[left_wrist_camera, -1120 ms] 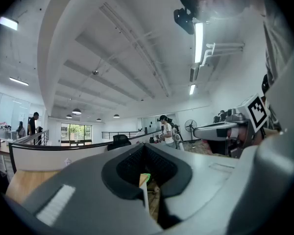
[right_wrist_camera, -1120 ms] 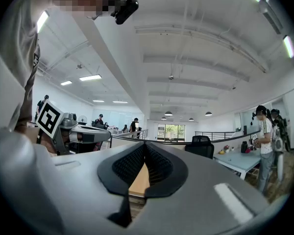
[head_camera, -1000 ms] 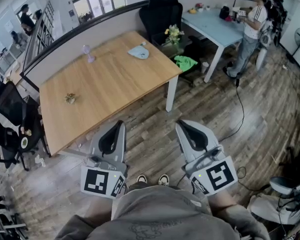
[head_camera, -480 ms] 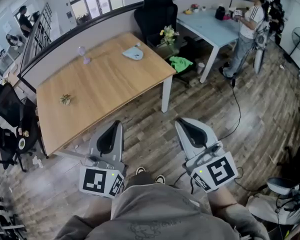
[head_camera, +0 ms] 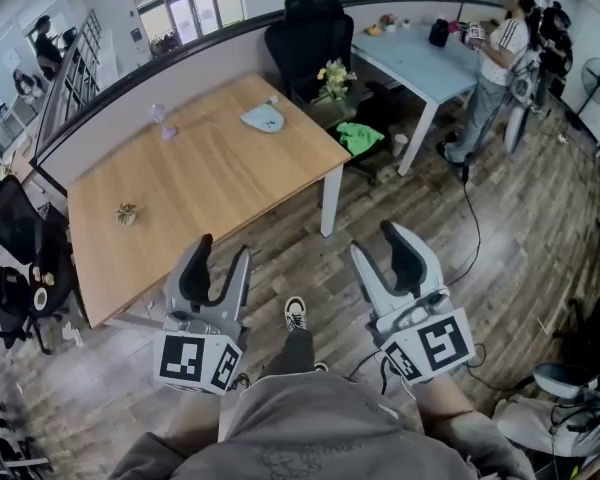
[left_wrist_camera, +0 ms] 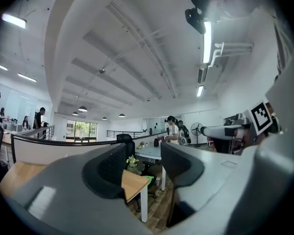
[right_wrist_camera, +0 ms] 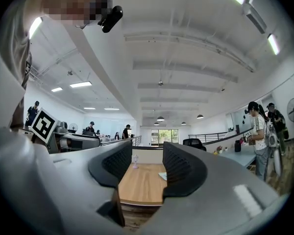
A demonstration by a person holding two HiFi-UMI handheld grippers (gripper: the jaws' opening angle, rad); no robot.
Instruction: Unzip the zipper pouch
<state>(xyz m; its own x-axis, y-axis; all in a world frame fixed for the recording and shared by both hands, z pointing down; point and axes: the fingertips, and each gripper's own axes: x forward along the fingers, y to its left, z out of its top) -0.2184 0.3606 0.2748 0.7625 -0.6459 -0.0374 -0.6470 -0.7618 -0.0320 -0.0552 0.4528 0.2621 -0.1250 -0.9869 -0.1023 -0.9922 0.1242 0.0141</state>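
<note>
While the zipper pouch [head_camera: 263, 118] lies near the desk's [head_camera: 200, 183] far edge, the left hand-held gripper [head_camera: 224, 248] and right hand-held gripper [head_camera: 378, 240] hover over the floor. Both jaws have just been opening (nothing between them).

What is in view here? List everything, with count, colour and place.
wooden table: one, light brown, centre left
pouch: one, pale blue, far end of wooden table
ornament: one, lilac, table's far edge
small object: one, brownish, table's left part, unidentifiable
office chair: one, black, behind the table
flowers: one bunch, yellow, beside the chair
cloth: one, green, below the flowers
second table: one, pale blue, upper right
standing person: one, white top, at second table
left gripper: one, grey, lower left, jaws just been opening, nothing between them
right gripper: one, grey, lower right, jaws just been opening, empty
</note>
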